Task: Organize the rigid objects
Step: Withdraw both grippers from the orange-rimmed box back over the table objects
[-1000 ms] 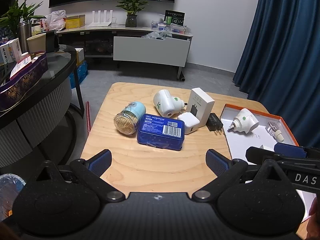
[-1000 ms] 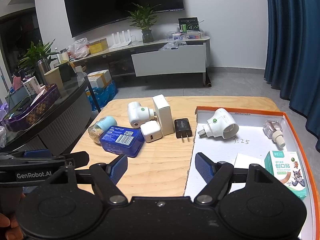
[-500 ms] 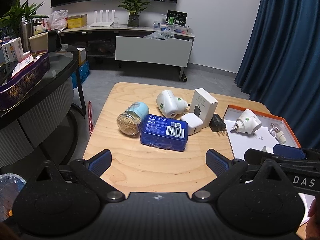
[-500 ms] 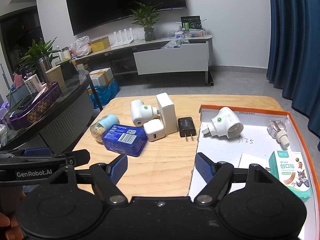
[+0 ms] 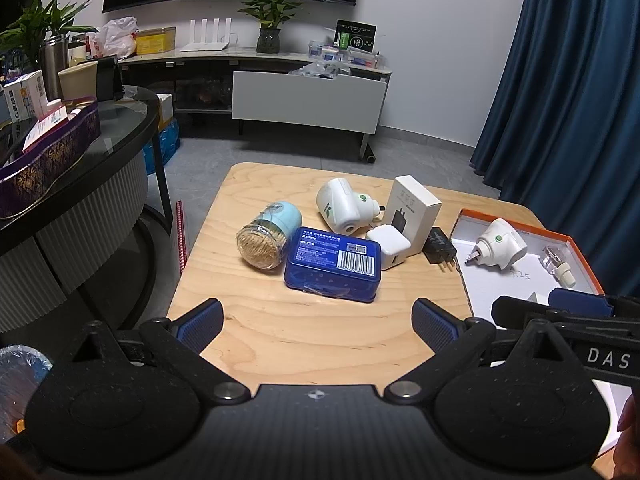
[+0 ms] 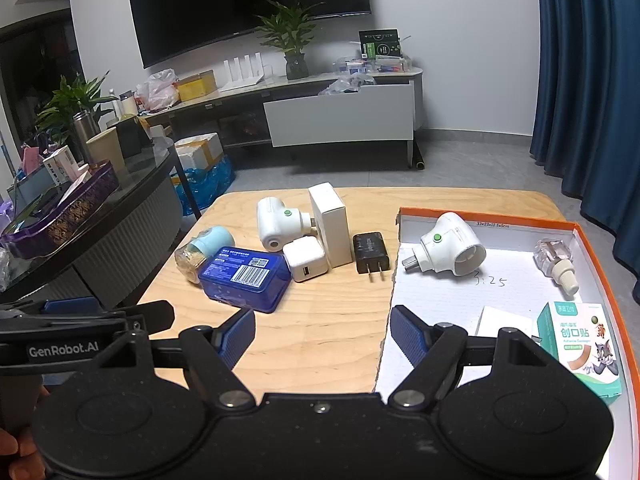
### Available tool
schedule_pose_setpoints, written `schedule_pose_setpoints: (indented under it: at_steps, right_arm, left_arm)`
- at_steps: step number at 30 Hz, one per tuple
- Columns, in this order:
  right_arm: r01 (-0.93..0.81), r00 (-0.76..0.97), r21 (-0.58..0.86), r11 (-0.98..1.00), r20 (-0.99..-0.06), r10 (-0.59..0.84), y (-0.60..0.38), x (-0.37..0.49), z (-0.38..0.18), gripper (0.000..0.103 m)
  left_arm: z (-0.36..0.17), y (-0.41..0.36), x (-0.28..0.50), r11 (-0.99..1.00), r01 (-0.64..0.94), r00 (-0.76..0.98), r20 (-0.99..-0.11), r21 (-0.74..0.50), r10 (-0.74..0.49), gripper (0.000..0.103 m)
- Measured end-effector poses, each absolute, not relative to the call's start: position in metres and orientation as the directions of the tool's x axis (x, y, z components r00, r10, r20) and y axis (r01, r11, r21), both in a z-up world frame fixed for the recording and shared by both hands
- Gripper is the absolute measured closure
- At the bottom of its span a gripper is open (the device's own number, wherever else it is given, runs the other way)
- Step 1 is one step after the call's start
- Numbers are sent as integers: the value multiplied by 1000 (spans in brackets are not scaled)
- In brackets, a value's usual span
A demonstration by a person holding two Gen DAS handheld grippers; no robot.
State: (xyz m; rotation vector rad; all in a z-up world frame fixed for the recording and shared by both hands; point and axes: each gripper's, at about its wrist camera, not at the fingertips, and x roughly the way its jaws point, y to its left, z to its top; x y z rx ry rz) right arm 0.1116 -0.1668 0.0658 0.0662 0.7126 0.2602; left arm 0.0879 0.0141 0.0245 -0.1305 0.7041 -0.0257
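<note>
On the wooden table lie a blue tin, a toothpick jar, a white plug-in device, a white box, a white charger cube and a black charger. An orange-rimmed tray at the right holds another white plug-in device, a clear bottle and a plaster box. My left gripper is open and empty, near the table's front edge below the blue tin. My right gripper is open and empty at the tray's left edge.
A dark round table with a purple box stands to the left. A TV cabinet with plants lies behind. Blue curtains hang at the right. The left gripper also shows in the right wrist view.
Both grippers have drawn back and up slightly; the objects look a little farther and more centred. No object has moved on the table.
</note>
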Motion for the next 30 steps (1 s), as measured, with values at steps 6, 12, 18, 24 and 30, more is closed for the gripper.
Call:
schedule_pose_setpoints:
  at_steps: [6, 12, 18, 24, 30]
  right_arm:
    - [-212, 724, 144, 967, -641, 254, -164, 115, 64, 14]
    - [-210, 721, 145, 967, -645, 253, -164, 116, 62, 14]
    - [-207, 720, 147, 967, -646, 252, -165, 118, 61, 14]
    - [-202, 720, 155, 967, -646, 254, -165, 119, 59, 14]
    - [-196, 713, 157, 968, -654, 251, -166, 121, 55, 14]
  left_arm:
    - [21, 17, 91, 991, -20, 760, -646, -130, -69, 0]
    - [19, 17, 92, 991, -21, 757, -650, -130, -69, 0]
    - [17, 17, 94, 991, -21, 756, -651, -130, -69, 0]
    - [13, 17, 97, 991, -23, 748, -660, -128, -68, 0]
    - [10, 15, 99, 992, -22, 741, -668, -128, -70, 0]
